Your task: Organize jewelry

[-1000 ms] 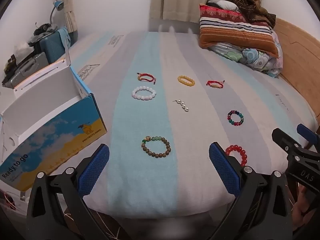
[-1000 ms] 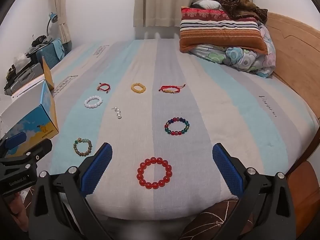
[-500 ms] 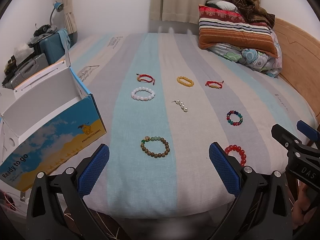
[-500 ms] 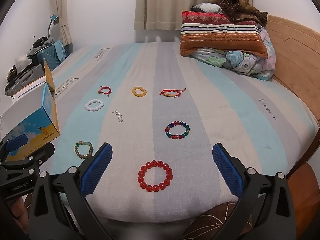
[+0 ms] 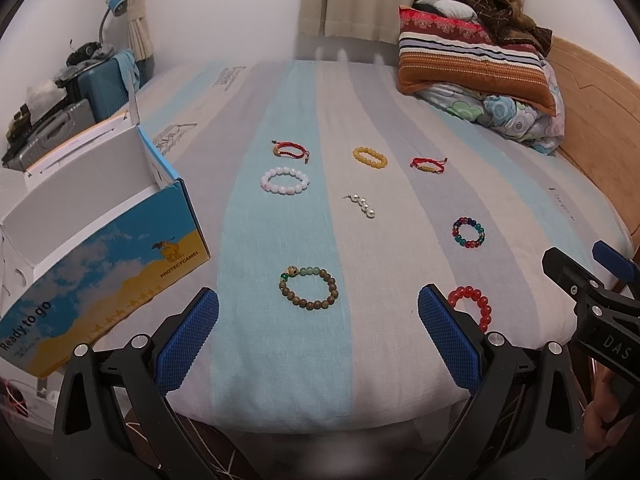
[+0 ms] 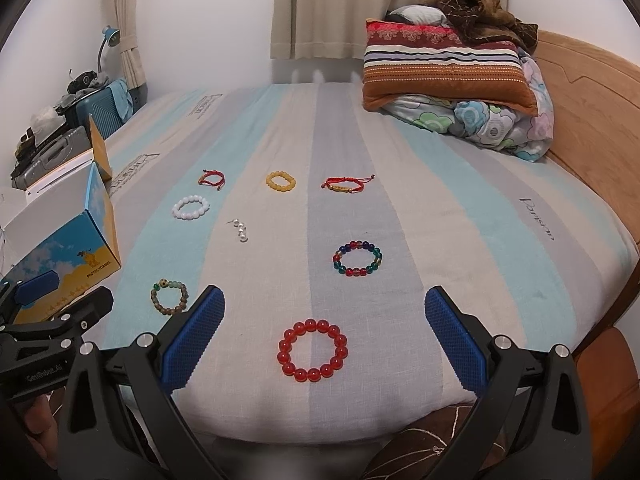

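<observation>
Red bead bracelet (image 6: 313,351) between spread right gripper (image 6: 324,334) jaws.

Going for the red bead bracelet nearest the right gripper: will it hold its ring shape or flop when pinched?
The red bead bracelet is strung from separate round beads, so it will probably sag from a one-sided pinch. The glossy beads may slip between the pads. Lying flat on the soft bedsheet, it looks unlikely to roll.

Striped bed (image 6: 400,184) w/ wood headboard (image 6: 588,92), curtains (image 6: 340,8).
</observation>
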`<state>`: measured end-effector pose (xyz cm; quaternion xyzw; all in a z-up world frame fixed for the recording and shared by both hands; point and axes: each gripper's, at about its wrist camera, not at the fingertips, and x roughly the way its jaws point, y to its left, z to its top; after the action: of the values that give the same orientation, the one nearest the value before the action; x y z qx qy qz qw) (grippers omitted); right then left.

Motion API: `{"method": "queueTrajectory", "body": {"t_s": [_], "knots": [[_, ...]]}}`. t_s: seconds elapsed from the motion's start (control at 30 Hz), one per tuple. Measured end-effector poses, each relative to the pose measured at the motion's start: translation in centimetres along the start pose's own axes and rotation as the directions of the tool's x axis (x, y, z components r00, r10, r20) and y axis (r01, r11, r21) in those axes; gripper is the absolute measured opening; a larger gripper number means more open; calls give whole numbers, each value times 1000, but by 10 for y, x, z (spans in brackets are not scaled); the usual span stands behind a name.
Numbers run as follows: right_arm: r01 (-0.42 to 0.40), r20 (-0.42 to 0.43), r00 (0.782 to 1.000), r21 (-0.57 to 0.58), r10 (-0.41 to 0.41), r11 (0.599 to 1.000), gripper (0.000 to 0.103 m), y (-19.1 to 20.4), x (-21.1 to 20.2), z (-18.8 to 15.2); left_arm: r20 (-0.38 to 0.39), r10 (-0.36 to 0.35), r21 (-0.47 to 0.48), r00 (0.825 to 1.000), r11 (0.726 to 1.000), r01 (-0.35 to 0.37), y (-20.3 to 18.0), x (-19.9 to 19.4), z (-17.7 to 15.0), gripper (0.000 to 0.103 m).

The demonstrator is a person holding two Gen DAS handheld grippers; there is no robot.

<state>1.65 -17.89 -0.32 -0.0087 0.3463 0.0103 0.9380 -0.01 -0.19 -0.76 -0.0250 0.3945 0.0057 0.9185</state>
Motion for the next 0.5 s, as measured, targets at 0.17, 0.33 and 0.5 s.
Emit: {"method": "queueTrajectory", "body": {"t_s": [0.17,0.33,0.5], "knots": [[0,0,1000,-1,0,1000,97,1,0,-1,2,2,-3,1000,1000,-2,0,0,0,97],[0,-3,1000,-5,0,1000,97,3,1,-1,6,3,-2,1000,1000,-3,1,-1,-1,97],[-2,-5,1000,-5,2,1000,97,3,1,-2,3,1,-8,1000,1000,-1,3,-1,-1,97]]}}
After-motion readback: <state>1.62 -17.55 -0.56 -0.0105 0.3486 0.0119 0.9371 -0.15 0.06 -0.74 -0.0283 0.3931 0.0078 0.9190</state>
